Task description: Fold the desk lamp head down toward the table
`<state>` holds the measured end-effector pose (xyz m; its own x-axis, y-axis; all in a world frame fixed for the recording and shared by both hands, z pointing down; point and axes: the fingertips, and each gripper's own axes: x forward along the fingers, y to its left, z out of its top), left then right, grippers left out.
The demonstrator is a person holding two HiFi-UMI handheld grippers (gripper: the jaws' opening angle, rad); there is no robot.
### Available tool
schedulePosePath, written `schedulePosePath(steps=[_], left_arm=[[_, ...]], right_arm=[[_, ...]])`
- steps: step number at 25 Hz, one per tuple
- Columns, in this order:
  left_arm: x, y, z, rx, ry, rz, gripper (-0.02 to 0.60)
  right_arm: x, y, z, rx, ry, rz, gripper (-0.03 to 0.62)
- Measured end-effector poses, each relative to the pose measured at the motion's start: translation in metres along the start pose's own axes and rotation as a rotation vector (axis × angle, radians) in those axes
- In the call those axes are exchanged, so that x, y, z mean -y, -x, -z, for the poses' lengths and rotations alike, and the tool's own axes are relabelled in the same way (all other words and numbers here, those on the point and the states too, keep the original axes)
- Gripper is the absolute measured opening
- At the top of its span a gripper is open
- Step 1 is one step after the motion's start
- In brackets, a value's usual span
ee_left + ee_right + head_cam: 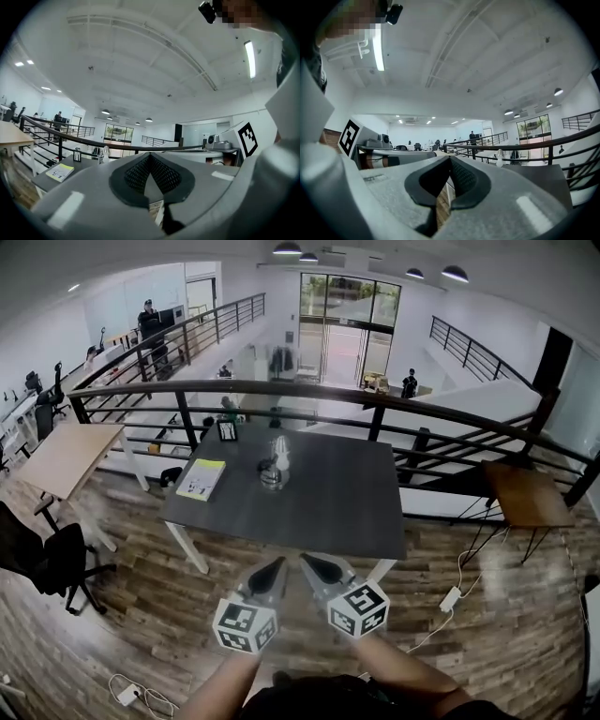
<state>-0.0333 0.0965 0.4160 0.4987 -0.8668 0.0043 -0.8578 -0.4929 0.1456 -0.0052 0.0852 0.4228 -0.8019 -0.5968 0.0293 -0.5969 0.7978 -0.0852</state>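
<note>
A small desk lamp with a pale head stands upright on the dark grey table, a little left of its middle. It shows small and far off in the left gripper view and in the right gripper view. Both grippers hang side by side over the wood floor, short of the table's near edge and well away from the lamp. My left gripper has its jaws together with nothing in them. My right gripper is likewise shut and empty.
A yellow-green booklet lies on the table's left side, and a small framed picture stands at its far left corner. A black railing runs behind the table. A wooden desk and office chair stand at left, with cables on the floor at right.
</note>
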Motion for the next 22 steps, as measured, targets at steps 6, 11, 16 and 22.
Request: schedulePosePath(steps=[6, 11, 16, 22], left_arm=[[-0.036, -0.015, -0.001, -0.004, 0.023, 0.018, 0.002], [-0.063, -0.036, 0.002, -0.006, 0.038, -0.001, 0.002], [-0.093, -0.08, 0.003, 0.0, 0.043, -0.024, 0.002], [-0.124, -0.151, -0.001, 0.006, 0.041, -0.074, 0.002]], right_arm=[[0.012, -0.032, 0.0, -0.01, -0.008, 0.023, 0.003], [0.03, -0.061, 0.005, -0.027, -0.015, 0.007, 0.003], [0.071, -0.098, 0.003, -0.023, -0.014, -0.036, 0.003], [0.145, -0.135, 0.004, -0.035, -0.029, -0.077, 0.003]])
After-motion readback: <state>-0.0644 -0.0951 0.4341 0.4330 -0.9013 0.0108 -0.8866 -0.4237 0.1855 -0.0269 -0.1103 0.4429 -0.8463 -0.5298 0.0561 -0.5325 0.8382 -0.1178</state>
